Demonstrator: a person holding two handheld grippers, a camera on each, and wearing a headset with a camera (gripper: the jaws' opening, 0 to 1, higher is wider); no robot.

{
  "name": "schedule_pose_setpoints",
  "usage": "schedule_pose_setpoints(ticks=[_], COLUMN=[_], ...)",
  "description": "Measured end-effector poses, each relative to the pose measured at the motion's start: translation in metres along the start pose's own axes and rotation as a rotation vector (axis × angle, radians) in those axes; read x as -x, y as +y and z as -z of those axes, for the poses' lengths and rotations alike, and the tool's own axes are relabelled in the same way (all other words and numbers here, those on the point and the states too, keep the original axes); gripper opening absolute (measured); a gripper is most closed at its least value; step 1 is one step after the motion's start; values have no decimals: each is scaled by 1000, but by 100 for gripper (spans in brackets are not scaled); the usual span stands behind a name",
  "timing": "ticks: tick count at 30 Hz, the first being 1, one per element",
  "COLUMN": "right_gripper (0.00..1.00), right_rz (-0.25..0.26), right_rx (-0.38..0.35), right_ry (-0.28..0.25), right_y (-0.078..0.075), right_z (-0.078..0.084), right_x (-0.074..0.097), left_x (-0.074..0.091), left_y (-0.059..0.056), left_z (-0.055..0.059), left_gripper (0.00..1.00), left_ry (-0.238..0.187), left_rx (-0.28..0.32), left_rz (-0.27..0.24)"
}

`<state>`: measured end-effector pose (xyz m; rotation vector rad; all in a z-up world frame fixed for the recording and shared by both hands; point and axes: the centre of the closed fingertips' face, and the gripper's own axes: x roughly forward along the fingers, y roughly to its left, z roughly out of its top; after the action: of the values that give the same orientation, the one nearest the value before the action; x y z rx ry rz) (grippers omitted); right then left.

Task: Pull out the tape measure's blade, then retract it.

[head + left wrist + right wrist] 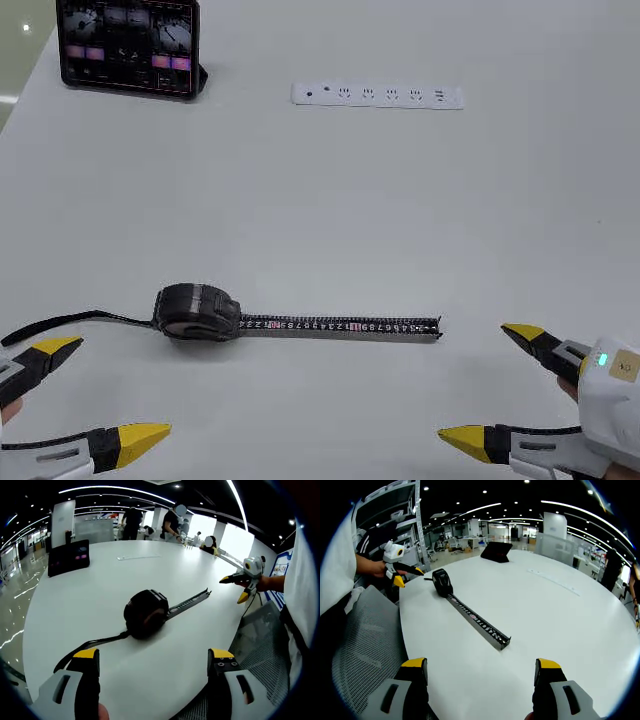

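A black tape measure lies on the white table, its blade drawn out to the right and lying flat, its wrist strap trailing left. My left gripper sits open at the near left, a short way in front of the case. At the near right my right gripper is open too, just right of the blade's end hook. In the right gripper view the blade runs from its end back to the case. Neither gripper touches the tape measure.
A dark tablet stands propped at the far left of the table. A white power strip lies at the far middle. In the left gripper view people stand beyond the table's far edge.
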<state>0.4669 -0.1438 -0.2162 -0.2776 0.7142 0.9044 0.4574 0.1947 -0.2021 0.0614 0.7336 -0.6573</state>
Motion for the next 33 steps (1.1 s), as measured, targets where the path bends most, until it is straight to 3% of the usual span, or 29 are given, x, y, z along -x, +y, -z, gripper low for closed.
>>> schedule_pose_setpoints(ticks=[33], right_gripper=[89], right_rz=[-15], right_rx=[-3], right_ry=[3], right_y=[10], right_z=[2], right_x=[-1], left_x=[3], left_y=[-3], left_z=[9], left_gripper=[86], left_ry=[5], left_rx=[22], left_rz=[-8])
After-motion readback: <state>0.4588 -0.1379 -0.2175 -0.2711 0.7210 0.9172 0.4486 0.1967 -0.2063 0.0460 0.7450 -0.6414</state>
